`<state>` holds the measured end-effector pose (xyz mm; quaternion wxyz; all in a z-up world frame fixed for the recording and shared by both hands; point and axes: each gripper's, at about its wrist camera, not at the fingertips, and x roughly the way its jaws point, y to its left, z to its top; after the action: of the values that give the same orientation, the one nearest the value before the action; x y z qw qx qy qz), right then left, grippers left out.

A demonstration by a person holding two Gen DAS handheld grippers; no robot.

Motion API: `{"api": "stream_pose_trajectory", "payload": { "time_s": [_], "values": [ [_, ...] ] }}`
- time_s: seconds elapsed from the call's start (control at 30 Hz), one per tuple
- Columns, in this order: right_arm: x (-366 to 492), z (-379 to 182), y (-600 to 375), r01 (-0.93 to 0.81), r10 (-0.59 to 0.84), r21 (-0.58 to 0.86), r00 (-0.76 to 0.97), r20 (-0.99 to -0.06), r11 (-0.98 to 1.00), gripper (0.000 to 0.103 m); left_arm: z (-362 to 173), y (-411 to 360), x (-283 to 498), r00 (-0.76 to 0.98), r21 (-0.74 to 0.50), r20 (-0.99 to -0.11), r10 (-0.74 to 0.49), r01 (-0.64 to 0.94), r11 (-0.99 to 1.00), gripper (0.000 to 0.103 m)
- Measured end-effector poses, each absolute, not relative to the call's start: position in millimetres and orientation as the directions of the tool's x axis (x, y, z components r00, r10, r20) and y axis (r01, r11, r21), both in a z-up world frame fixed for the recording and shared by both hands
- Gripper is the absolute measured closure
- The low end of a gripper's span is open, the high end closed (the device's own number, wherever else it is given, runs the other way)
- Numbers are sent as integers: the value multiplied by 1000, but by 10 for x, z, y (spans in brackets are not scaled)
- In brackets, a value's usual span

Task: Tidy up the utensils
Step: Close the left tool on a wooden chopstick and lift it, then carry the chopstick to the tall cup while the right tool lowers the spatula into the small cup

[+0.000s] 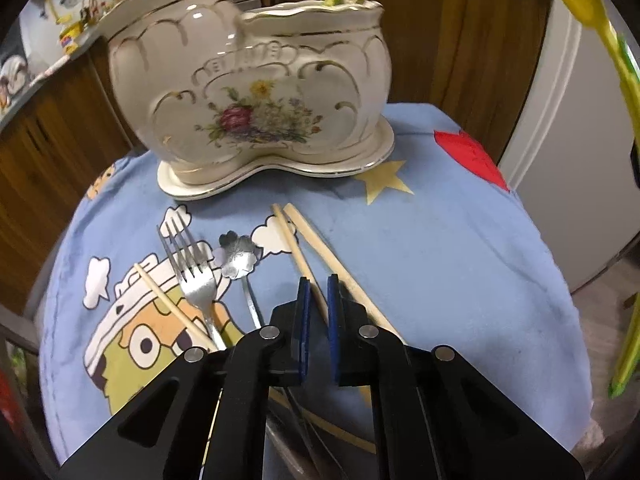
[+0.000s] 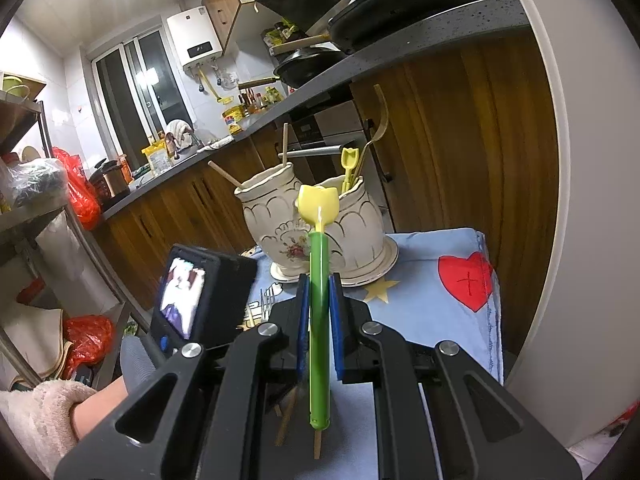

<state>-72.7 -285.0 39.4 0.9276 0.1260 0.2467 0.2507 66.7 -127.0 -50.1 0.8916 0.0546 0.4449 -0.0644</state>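
A cream ceramic holder [image 1: 256,92] with a flower print and two compartments stands at the far side of the blue cartoon cloth [image 1: 460,260]. On the cloth lie a steel fork [image 1: 196,276], a flower-bowled spoon [image 1: 236,256] and several wooden chopsticks. My left gripper [image 1: 318,286] points down at the cloth, its blue pads closed on one chopstick [image 1: 292,240]; a second chopstick [image 1: 340,272] runs just right of it. My right gripper [image 2: 319,280] is shut on a green-handled spoon [image 2: 320,320] with a yellow tulip bowl, held upright before the holder [image 2: 276,220].
Chopsticks stand in the holder's left compartment; a small yellow spoon [image 2: 347,162] and a gold utensil stand in the right one. Wooden cabinets [image 2: 460,140] and a counter lie behind, a white fridge [image 1: 580,160] to the right. A fluffy sleeve [image 2: 44,412] and the left device's screen [image 2: 182,296] sit low left.
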Motion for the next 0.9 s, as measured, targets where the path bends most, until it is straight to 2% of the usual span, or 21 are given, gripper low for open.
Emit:
{"api": "stream_pose_trajectory", "payload": {
  "time_s": [0.37, 0.47, 0.6, 0.67, 0.73, 0.9],
  "values": [
    [-666, 342, -2777, -380, 499, 340, 763, -411, 860, 93, -298, -983, 493, 640, -75, -740, -206, 225, 971, 98],
    [-632, 341, -2728, -376, 496, 341, 768, -405, 861, 93, -181, -868, 414, 664, -123, -700, -263, 251, 960, 98],
    [-618, 353, -2678, -376, 487, 332, 786, -379, 865, 93, 82, -682, 266, 741, -148, -582, -335, 308, 940, 98],
    [-603, 358, -2651, -378, 484, 326, 795, -364, 866, 93, 235, -549, 151, 793, -145, -481, -374, 349, 926, 98],
    [-579, 383, -2634, -369, 468, 315, 815, -343, 874, 93, 333, -440, 72, 831, -121, -414, -372, 355, 927, 98],
    [-435, 568, -2644, -366, 462, 326, 836, -296, 871, 93, 653, -97, 11, 881, -157, -259, -395, 365, 917, 98]
  ]
}}
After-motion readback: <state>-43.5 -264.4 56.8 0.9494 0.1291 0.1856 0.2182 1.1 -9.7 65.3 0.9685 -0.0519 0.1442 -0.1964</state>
